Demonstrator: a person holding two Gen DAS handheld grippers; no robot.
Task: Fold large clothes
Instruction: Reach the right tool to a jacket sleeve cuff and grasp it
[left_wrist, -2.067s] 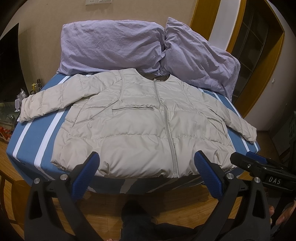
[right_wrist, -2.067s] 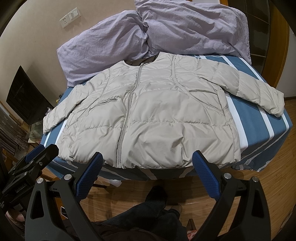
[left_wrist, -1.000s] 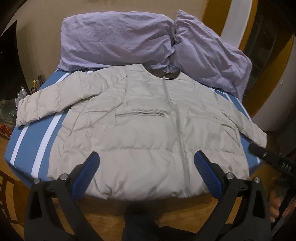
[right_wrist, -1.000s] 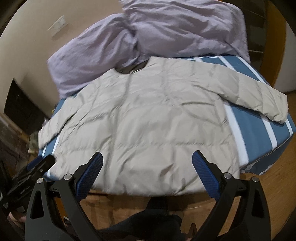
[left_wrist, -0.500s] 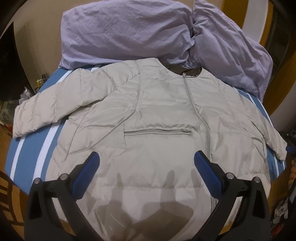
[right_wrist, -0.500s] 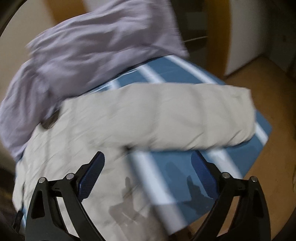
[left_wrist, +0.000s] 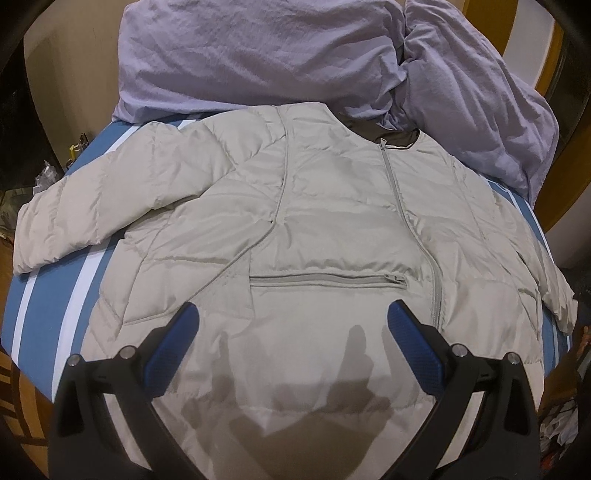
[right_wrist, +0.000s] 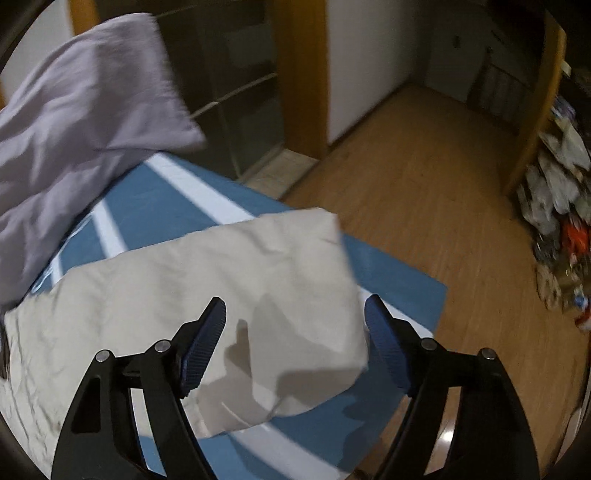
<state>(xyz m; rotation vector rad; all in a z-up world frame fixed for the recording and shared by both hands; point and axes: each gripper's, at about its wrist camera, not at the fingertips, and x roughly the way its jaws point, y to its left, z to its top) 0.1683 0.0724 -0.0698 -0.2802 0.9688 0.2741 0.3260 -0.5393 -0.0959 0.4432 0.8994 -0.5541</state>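
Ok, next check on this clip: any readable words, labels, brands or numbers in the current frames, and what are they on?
None can be read.
jacket: no label or brand visible on its front or on the sleeve.
bedsheet: plain stripes, no print.
purple bedding: no print.
clutter on the floor: some packaging may carry print, but it is too blurred to read.
left gripper, right gripper: no markings visible.

Beige puffer jkt (left_wrist: 332, 229), zipped, flat on bed, sleeves out
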